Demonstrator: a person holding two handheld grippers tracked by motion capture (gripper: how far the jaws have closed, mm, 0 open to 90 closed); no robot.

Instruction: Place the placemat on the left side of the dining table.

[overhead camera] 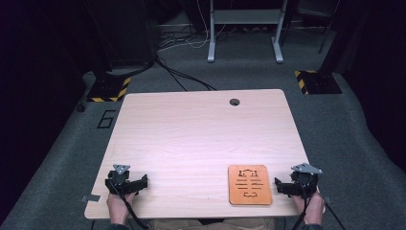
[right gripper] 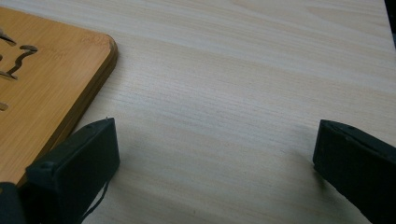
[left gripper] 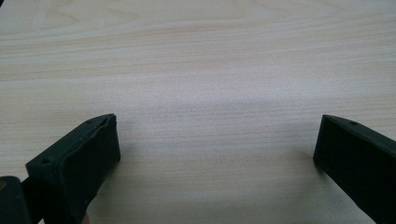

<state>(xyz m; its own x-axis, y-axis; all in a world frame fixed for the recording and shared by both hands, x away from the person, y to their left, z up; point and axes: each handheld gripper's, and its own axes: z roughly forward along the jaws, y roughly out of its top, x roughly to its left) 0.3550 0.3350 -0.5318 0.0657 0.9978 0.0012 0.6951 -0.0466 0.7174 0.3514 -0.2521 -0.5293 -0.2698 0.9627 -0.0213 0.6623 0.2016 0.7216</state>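
High view: a pale rectangular wood-grain table [overhead camera: 191, 139] is seen on a grey carpeted floor [overhead camera: 364, 143], with a small round cable hole [overhead camera: 234, 102] near the middle of its far edge. Beyond the table, a white metal desk frame [overhead camera: 245, 28] and two black bases with yellow-and-black hazard stripes [overhead camera: 109, 88] are placed on the floor. An orange-brown wooden rectangular board with rounded corners and cut-out slots [overhead camera: 249, 184] is laid flat close to the near edge, right of centre; its long axis is run from the near edge towards the far edge, and its cut-outs are arranged in short crosswise rows. The right gripper [overhead camera: 281, 186] is held by a hand [overhead camera: 311, 208] just beside the board's right side, at the table's near right corner, pointed towards the board; in the right gripper view its jaws are spread wide over bare tabletop, nothing between them, the board's corner beside one jaw. The left gripper [overhead camera: 141, 183] is held near the near left corner, well apart from the board, its jaws likewise parted wide and unloaded.
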